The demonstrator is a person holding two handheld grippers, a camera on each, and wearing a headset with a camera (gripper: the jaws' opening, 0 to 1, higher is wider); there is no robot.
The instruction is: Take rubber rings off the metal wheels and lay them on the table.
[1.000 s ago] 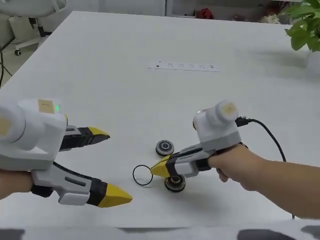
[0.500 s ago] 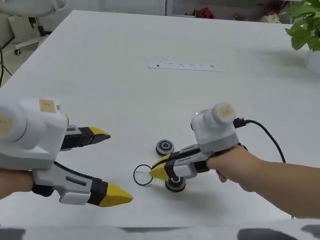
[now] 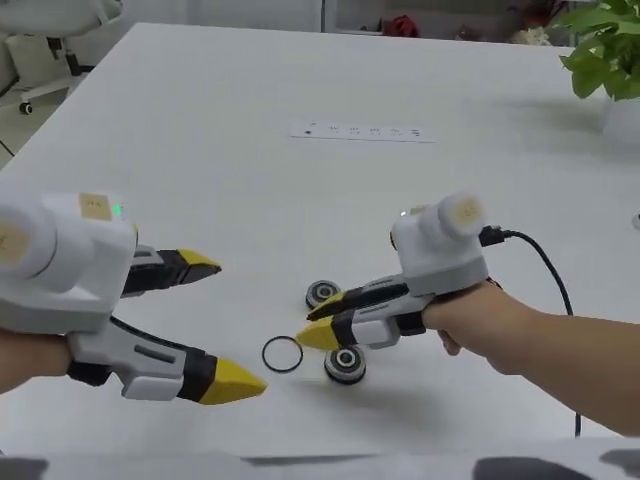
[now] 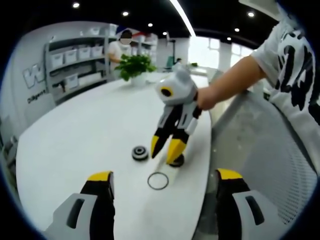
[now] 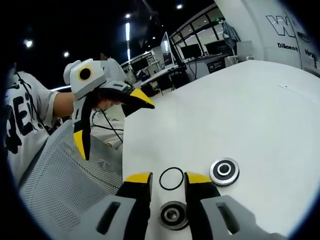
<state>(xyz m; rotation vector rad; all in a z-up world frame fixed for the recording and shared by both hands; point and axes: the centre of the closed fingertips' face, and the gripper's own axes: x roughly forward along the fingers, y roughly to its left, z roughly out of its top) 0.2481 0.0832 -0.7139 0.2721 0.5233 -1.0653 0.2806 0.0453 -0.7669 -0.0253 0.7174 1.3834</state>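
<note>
A thin black rubber ring (image 3: 265, 354) lies flat on the white table (image 3: 200, 150), seen too in the left gripper view as the ring (image 4: 149, 181). Two metal wheels rest beside it: one wheel (image 3: 322, 293) farther back, the other wheel (image 3: 345, 365) under the right gripper (image 3: 318, 322). That gripper hovers open just right of the ring, nothing between its jaws. From the right gripper (image 5: 168, 179) I look down at the ring (image 5: 160, 178) and a wheel (image 5: 173, 214) low between the jaws. The left gripper (image 3: 220, 322) is wide open, off to the ring's left.
A white power strip (image 3: 362, 131) lies mid-table farther back. A potted plant (image 3: 600, 45) stands at the far right corner. A black cable (image 3: 545, 275) trails from the right gripper. The table's near edge runs just below both grippers.
The right gripper's jaws have parted from nearly closed and lifted a little off the near wheel. The ring stays flat on the table. The left gripper holds still.
</note>
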